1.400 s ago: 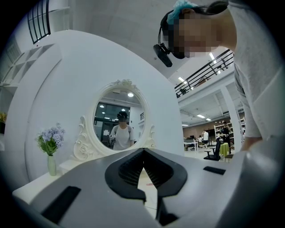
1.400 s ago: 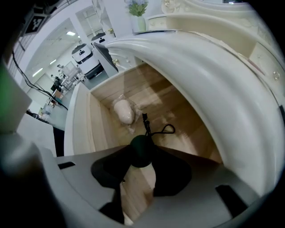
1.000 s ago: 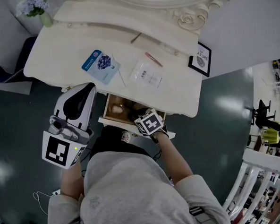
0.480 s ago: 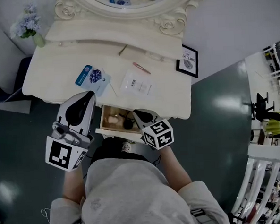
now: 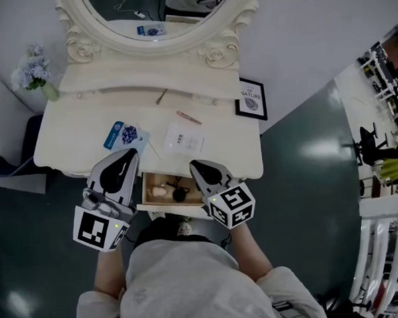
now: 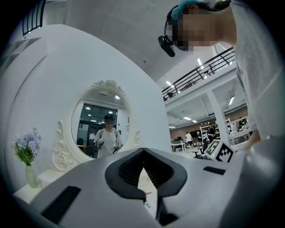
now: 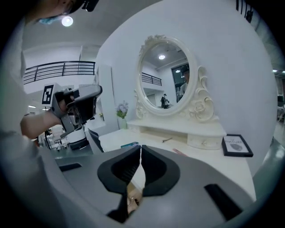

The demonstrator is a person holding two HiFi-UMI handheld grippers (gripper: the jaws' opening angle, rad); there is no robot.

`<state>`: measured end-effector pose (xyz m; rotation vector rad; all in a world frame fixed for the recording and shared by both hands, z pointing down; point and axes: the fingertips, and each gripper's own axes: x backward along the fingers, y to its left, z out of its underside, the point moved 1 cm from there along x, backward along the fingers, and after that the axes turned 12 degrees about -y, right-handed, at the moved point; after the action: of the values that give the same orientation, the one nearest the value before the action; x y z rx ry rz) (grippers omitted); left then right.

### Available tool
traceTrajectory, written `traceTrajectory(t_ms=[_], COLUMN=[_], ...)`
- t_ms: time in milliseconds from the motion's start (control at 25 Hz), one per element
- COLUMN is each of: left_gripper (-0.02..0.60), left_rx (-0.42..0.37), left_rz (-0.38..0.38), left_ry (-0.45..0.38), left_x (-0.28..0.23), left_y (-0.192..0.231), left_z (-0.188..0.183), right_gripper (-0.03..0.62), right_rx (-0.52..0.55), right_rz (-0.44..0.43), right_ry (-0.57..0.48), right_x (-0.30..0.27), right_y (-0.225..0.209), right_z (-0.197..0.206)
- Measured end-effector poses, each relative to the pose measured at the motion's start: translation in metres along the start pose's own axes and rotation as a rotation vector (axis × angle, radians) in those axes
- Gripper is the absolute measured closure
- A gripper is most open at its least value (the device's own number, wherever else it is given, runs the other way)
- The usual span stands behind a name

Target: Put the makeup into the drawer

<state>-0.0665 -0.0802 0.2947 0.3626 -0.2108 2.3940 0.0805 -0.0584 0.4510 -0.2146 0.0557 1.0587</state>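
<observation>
The dresser's drawer (image 5: 147, 189) stands open below the tabletop, with a beige item (image 5: 159, 190) and a black item (image 5: 179, 192) lying inside. My right gripper (image 5: 194, 164) (image 7: 140, 147) hovers above the drawer's right end, shut and empty. At the drawer's left corner my left gripper (image 5: 130, 154) (image 6: 143, 150) is shut, tips touching, and holds nothing. On the tabletop lie a blue packet (image 5: 121, 135), a white packet (image 5: 184, 142), a pink stick (image 5: 188, 117) and a brown pencil (image 5: 161, 96).
An oval mirror (image 5: 153, 13) in a carved frame backs the cream dresser (image 5: 70, 139). A framed picture (image 5: 250, 99) leans at the right end and a flower vase (image 5: 34, 72) stands at the far left. Dark floor surrounds the dresser.
My right gripper has lifted up out of the drawer and now points at the dresser with its jaws shut. The left gripper has drifted slightly toward the dresser.
</observation>
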Motion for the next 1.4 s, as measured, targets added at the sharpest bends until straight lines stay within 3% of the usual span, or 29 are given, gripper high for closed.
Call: traceTrajectory(t_ms=[680, 1400], left_gripper=[0.568, 0.568], left_rx=[0.015, 0.017], left_rz=[0.052, 0.025], left_ry=[-0.028, -0.071], left_x=[-0.006, -0.002], left_y=[-0.009, -0.006], left_z=[-0.008, -0.025], right_gripper=[0.569, 0.568], right_rx=[0.074, 0.139], right_rz=[0.04, 0.029], right_ry=[-0.213, -0.387], right_x=[0.017, 0.045], right_y=[0.011, 0.027], right_z=[-0.09, -0.153])
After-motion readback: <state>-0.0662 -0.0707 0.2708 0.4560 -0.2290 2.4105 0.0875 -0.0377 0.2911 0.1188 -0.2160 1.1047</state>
